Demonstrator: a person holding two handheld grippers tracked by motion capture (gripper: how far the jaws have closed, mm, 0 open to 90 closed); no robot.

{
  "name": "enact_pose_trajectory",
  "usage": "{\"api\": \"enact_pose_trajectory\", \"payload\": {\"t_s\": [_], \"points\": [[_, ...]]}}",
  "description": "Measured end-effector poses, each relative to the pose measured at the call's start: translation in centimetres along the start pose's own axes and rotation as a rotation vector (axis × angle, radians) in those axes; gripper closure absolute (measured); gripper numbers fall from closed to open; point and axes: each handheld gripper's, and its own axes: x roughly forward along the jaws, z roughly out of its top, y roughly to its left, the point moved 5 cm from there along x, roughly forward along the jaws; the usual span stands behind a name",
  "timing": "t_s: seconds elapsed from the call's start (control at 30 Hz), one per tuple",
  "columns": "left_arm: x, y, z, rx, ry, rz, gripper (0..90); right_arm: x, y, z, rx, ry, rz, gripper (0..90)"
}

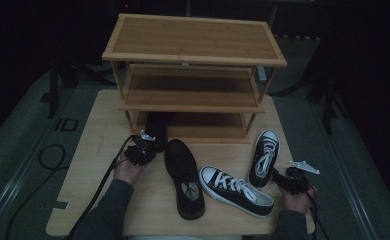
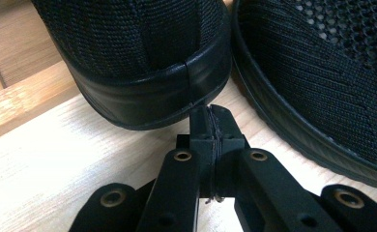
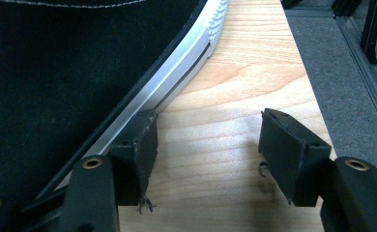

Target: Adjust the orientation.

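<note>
Black knit shoe [image 2: 143, 53] is sitting right ahead of the left tongs [image 2: 210, 113], heel toward them, toe end tucked under the bottom shelf of the bamboo rack [image 1: 193, 75]. Left tongs [image 1: 142, 145] are resting fully closed w/ nothing between them, tips just about touching the heel's leather band. Its mate, a 2nd black shoe [image 1: 184, 177], is lying just to the right of those tongs, sole side close by, toe pointing back toward the person.

Further right on the counter [image 1: 98, 165], a black-and-white sneaker [image 1: 235, 190] is lying at a slant btw the 2 tongs. Another sneaker [image 1: 264, 157] of the same pair is standing beside it, toe toward the rack, just left of the right tongs [image 1: 283, 177].

Right tongs [image 3: 208, 140] are standing wide open, gripping nothing; their left pad is sitting against the white rubber sole edge of that sneaker [image 3: 80, 72], the right pad is hovering over bare wood.
</note>
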Motion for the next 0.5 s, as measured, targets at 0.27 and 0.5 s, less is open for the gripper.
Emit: {"api": "enact_pose_trajectory", "payload": {"t_s": [0.27,0.5], "points": [[0.7,0.5,0.9,0.0,-0.013,-0.001,88.9,0.0,0.0,0.0,0.0,0.0,0.0,38.8],[1.3,0.2,1.7,0.017,-0.025,-0.01,87.8,0.0,0.0,0.0,0.0,0.0,0.001,38.8]]}}
